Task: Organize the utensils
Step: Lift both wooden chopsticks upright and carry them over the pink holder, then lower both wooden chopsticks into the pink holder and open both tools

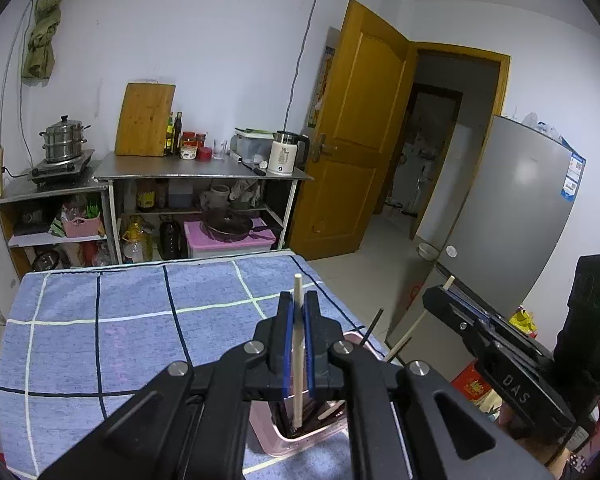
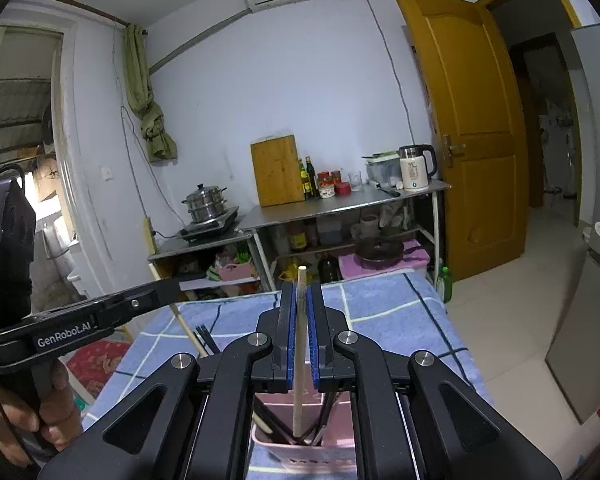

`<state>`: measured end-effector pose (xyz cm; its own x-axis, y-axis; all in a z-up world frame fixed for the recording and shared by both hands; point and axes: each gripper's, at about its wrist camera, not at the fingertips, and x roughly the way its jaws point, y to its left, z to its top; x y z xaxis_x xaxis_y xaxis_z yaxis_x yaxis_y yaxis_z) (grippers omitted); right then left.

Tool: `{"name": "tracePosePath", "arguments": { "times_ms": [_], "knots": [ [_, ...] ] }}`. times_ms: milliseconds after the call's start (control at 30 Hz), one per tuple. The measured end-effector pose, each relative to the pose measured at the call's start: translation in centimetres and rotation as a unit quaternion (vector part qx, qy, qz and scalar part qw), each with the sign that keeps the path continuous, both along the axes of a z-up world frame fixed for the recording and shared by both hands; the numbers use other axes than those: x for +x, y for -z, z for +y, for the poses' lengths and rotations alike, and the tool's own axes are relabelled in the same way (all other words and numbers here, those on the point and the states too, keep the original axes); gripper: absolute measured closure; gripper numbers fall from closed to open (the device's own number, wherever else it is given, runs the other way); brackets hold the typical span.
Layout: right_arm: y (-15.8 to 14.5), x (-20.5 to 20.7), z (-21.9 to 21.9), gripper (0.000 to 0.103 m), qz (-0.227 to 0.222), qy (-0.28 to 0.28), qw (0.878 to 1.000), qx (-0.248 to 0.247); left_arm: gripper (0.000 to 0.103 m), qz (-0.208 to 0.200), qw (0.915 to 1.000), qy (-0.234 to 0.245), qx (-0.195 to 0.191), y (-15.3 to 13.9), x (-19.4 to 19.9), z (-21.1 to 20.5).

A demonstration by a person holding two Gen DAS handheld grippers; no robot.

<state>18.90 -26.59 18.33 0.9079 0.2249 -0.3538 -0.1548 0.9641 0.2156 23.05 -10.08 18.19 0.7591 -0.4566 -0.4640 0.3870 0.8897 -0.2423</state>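
My left gripper (image 1: 299,298) is shut on a pale wooden chopstick (image 1: 298,284) that stands upright, its lower end inside a pink utensil holder (image 1: 278,446). Dark chopsticks and other utensils fill that holder. My right gripper (image 2: 300,290) is likewise shut on a second pale chopstick (image 2: 301,274), whose lower end dips into the same pink holder (image 2: 300,458). Each gripper shows in the other's view: the right gripper (image 1: 444,290) at the right, the left gripper (image 2: 174,280) at the left, held by a hand (image 2: 40,412).
The holder stands at the near edge of a table covered by a blue checked cloth (image 1: 120,340). Behind it are steel shelves (image 1: 204,170) with a kettle (image 1: 282,154), a chopping board (image 1: 146,118) and a steamer pot (image 1: 64,140). A grey fridge (image 1: 512,216) and an open yellow door (image 1: 352,128) are at the right.
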Motion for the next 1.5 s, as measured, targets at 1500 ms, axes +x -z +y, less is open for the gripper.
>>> {"name": "tracePosePath", "arguments": {
  "times_ms": [1500],
  "knots": [
    [5.2,-4.2,0.9,0.089,0.055,-0.013,0.998,-0.030,0.080,0.029,0.9995,0.016,-0.006,5.7,-3.6,0.9]
  ]
}}
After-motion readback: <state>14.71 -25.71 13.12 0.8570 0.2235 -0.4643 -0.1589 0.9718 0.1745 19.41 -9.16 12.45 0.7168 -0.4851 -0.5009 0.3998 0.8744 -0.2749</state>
